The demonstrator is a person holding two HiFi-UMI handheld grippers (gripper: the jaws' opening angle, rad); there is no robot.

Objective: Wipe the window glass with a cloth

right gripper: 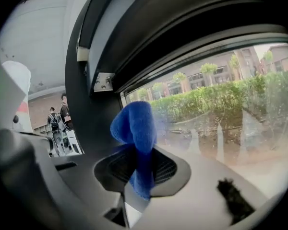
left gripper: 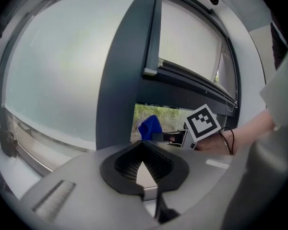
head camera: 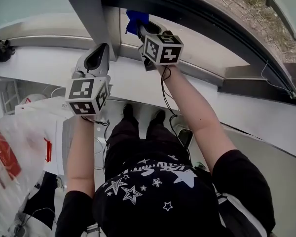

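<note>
A blue cloth is pinched in my right gripper, which is shut on it and holds it up against the clear window glass. In the head view the cloth pokes out past the right gripper at the lower pane beside the dark window frame post. My left gripper stands lower and to the left, near the post, shut with nothing between its jaws. From the left gripper view the cloth and the right gripper's marker cube show beyond my left gripper.
A white window sill runs under the frosted left pane. A dark latch sits at the sill's far left. A white table with a plastic bag stands at lower left. The dark sash frame crosses above the cloth.
</note>
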